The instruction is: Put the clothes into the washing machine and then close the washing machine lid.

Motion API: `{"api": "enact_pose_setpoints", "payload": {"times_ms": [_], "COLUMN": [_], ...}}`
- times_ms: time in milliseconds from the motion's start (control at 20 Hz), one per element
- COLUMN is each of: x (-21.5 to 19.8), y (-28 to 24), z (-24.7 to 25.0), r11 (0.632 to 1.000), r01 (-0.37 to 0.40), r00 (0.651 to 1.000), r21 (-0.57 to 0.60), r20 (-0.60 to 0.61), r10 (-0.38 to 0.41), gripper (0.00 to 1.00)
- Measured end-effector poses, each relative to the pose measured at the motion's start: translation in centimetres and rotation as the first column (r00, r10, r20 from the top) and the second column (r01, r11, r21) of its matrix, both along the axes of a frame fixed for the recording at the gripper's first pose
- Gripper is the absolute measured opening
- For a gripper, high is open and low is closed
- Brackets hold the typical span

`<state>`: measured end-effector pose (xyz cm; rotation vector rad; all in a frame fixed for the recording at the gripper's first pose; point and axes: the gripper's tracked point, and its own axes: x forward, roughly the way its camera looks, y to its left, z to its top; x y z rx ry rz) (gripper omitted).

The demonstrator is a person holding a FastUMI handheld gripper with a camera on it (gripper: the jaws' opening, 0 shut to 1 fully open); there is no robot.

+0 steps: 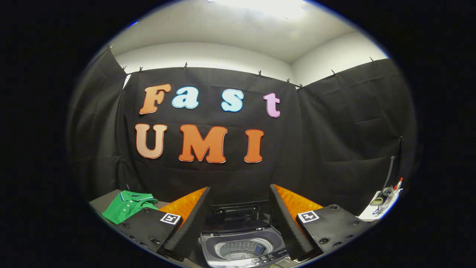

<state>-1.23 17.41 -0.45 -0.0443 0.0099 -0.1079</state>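
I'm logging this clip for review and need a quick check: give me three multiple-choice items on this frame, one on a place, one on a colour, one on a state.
1. Where does the shirt lie?
A. Inside the washing machine drum
B. On the surface off to the left of the fingers, beside the machine
C. Between the two fingers

2. What colour is the shirt?
A. Red
B. Yellow
C. Green

3. How does the washing machine lid stand?
A. Raised, with the drum showing
B. Shut flat over the drum
C. Taken off and lying on the floor

Answers:
1. B: it lies beyond the left finger, apart from the machine.
2. C: green with a light-trimmed collar.
3. A: the lid stands up behind the drum, which shows no clothes. The gripper is open, its fingers spread either side of the machine and holding nothing.
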Motion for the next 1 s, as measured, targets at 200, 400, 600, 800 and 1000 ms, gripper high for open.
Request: {"api": "enact_pose_setpoints", "payload": {"times_ms": [200,400,600,800,1000], "x": [1.7,4.4,6.5,7.7,7.9], "y": [3.9,10.2,18.4,26.3,33.1], "z": [1.5,2.6,1.1,-1.9,-6.9], "r11": [0.997,0.981,0.935,0.892,0.864], "r01": [-0.075,-0.181,-0.311,-0.406,-0.467], "r00": [0.997,0.983,0.948,0.897,0.834], "r21": [0.015,0.071,0.171,0.2,0.19], "r20": [0.02,0.03,-0.016,-0.099,-0.23], "r10": [0.075,0.179,0.319,0.431,0.502], "gripper": [0.98,0.98,0.99,0.99,0.99]}}
